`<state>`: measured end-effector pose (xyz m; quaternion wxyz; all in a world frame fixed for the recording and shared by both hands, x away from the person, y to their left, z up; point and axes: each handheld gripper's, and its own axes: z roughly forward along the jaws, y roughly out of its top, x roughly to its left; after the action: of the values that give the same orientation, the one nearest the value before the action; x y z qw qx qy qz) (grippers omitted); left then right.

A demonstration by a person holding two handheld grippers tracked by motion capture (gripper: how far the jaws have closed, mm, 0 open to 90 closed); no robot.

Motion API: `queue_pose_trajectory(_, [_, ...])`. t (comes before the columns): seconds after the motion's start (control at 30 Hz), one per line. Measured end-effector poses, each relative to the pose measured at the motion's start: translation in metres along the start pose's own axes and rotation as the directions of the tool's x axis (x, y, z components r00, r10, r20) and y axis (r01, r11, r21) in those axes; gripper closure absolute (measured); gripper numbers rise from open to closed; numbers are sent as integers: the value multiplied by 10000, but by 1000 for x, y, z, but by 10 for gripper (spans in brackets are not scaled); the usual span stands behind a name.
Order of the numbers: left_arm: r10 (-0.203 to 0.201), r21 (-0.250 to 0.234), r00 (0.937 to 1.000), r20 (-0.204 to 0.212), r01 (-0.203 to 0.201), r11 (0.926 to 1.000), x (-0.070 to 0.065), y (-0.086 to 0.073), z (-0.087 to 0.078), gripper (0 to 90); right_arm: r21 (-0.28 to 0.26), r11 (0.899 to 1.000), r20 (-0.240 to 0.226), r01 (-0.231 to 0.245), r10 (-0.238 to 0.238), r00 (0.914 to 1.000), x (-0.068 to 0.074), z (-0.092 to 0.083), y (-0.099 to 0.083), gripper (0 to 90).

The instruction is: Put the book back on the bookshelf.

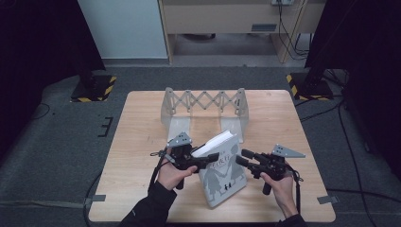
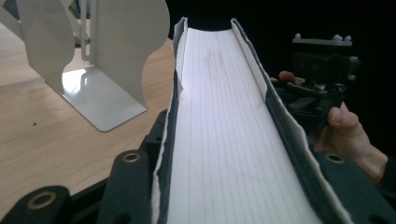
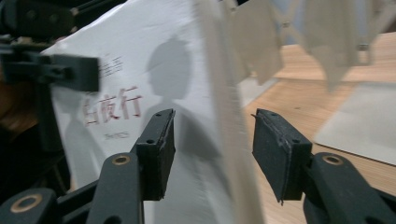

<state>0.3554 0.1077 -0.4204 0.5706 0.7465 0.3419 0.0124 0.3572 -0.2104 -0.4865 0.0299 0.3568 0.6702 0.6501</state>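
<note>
Left tongs (image 2: 233, 186) are clamping the book (image 1: 220, 171) across its covers, while right tongs (image 3: 212, 154) are standing apart around its edge above the surface (image 1: 142, 142).

We saw a light wooden table (image 1: 142, 142) standing on grey carpet. A pale metal bookend rack (image 1: 203, 106) with a scissor lattice stood on it toward the far edge, its two flat base plates lying on the wood. Nearer us, a white book (image 1: 222, 182) rested its lower edge on the tabletop, tilted, just in front of the rack.
</note>
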Motion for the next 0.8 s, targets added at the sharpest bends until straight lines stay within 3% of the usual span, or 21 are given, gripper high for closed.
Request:
queue_pose_trajectory(0.13, [-140, -32, 9999, 23, 141, 9999, -1, 0, -1, 509, -55, 9998, 1070, -215, 220, 9940, -12, -11, 0, 445])
queue_pose_trajectory(0.23, [-62, 28, 9999, 89, 61, 10000, -4, 2, 0, 514, 198, 9994, 1999, -270, 225, 9795, -20, -18, -2, 427])
queue_pose_trajectory(0.33, [89, 116, 9999, 87, -90, 9999, -9, 4, 0, 518, 471, 9984, 2864, -322, 174, 9579, -26, -25, -4, 422])
queue_pose_trajectory(0.47, [147, 219, 9999, -43, -146, 9997, -12, 8, -3, 519, 1071, 9936, 3927, -353, -97, 9196, -33, -32, -7, 410])
queue_pose_trajectory(0.53, [90, 275, 9999, -121, -87, 9996, -13, 9, -5, 519, 1372, 9899, 4193, -343, -267, 9075, -35, -33, -8, 396])
queue_pose_trajectory(0.63, [78, 303, 9997, -218, -71, 9995, -13, 12, -8, 520, 1848, 9820, 4623, -389, -520, 8852, -38, -33, -10, 374])
queue_pose_trajectory(0.7, [114, 337, 9994, -322, -104, 9994, -14, 15, -11, 520, 2300, 9724, 4964, -396, -823, 8642, -41, -32, -12, 353])
queue_pose_trajectory(0.8, [248, 458, 9981, -567, -223, 9987, -16, 19, -16, 520, 2820, 9582, 5314, -492, -1133, 8395, -44, -33, -15, 347])
